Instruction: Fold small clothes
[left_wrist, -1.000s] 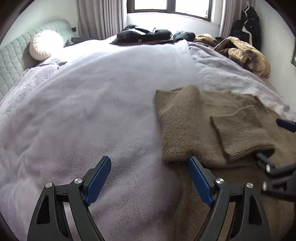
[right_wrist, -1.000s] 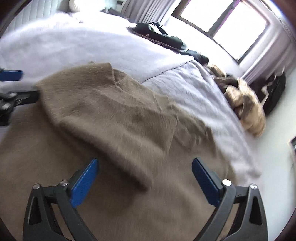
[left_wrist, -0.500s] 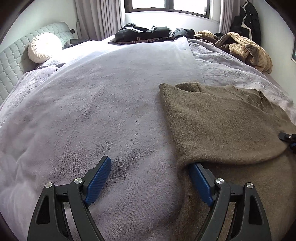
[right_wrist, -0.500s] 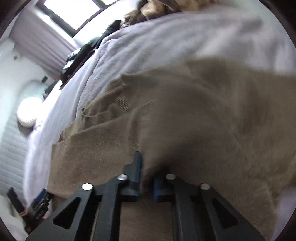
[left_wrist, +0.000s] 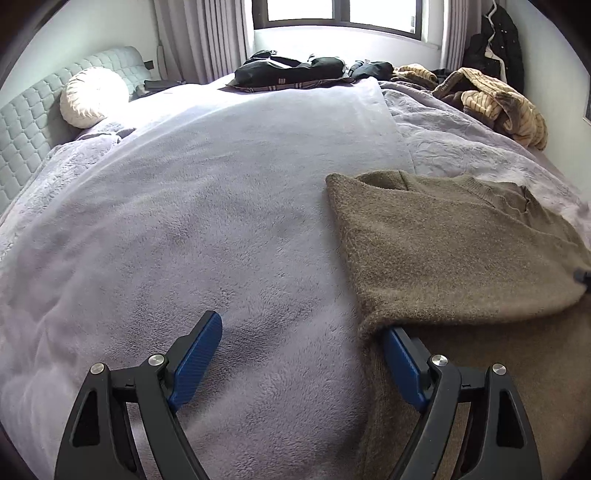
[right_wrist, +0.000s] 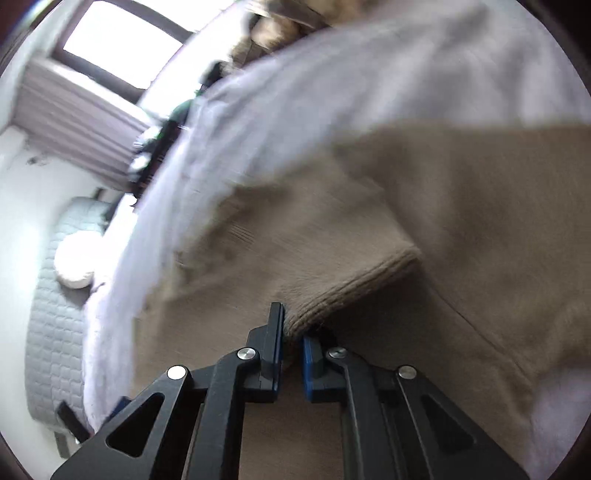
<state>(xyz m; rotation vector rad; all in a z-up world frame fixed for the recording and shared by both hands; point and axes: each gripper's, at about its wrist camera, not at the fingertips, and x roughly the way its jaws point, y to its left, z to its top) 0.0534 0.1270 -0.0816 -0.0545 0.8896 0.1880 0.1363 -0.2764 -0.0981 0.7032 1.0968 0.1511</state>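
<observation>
A brown knitted sweater lies on the lilac fleece blanket, folded over on itself at the right. My left gripper is open; its left finger is over the blanket, its right finger is under the sweater's left edge. In the right wrist view the sweater fills the middle. My right gripper is shut on the ribbed cuff of a sleeve and holds it lifted. A tip of the right gripper shows at the left wrist view's right edge.
A round white cushion leans on the quilted headboard. Dark clothes and a tan striped garment lie at the far side near the window. A black coat hangs at the back right.
My right gripper has shut on the sleeve cuff, rolled to the side, and carried the sleeve across. The sweater's fold now covers the sleeve in the left wrist view. The left gripper stays put.
</observation>
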